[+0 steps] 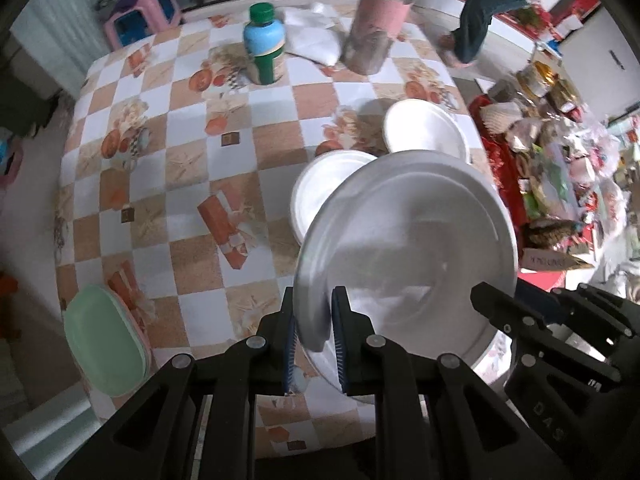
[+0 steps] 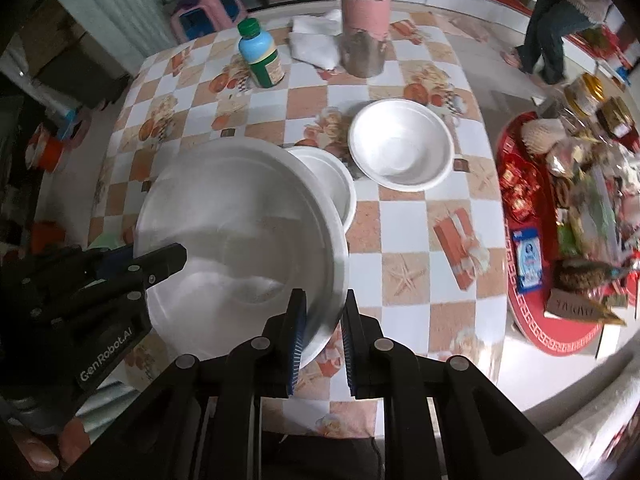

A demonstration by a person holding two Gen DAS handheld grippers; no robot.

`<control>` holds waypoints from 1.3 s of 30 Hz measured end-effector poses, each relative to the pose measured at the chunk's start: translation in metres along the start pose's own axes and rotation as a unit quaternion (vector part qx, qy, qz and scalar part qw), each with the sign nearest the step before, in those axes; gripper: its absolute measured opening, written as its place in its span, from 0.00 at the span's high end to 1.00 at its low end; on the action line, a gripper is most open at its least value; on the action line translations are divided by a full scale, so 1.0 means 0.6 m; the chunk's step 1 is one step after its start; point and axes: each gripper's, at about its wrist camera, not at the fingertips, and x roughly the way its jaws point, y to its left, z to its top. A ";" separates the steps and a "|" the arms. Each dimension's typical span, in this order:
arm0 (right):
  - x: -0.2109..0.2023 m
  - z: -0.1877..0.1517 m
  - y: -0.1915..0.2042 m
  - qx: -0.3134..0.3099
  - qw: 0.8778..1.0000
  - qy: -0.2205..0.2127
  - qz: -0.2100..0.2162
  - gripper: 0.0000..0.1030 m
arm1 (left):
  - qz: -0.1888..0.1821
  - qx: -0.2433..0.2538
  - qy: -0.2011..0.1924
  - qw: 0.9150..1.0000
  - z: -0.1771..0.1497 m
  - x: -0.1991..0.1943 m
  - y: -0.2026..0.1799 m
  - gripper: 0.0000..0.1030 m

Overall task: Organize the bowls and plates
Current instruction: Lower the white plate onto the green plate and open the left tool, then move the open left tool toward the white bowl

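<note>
A large white plate (image 1: 404, 248) is held above the table by both grippers. My left gripper (image 1: 314, 320) is shut on its left rim. My right gripper (image 2: 322, 316) is shut on its right rim; the plate also shows in the right wrist view (image 2: 240, 232). Under its far edge stands a white bowl (image 2: 332, 184), partly hidden, also in the left wrist view (image 1: 324, 188). A second white bowl (image 2: 402, 150) stands beyond it to the right, apart; it also shows in the left wrist view (image 1: 424, 128).
A green-capped bottle (image 2: 260, 56) and a pink and metal flask (image 2: 364, 20) stand at the far side of the checkered table (image 2: 420, 248), by a white cloth (image 2: 316, 40). A green lidded box (image 1: 106, 340) sits at the near left edge. A red tray (image 2: 560, 240) of packets lies on the floor, right.
</note>
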 end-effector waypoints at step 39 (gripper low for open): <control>0.021 0.005 -0.153 0.092 0.995 0.019 0.029 0.81 | 0.032 0.014 -0.041 0.999 0.044 -0.019 -0.074 0.53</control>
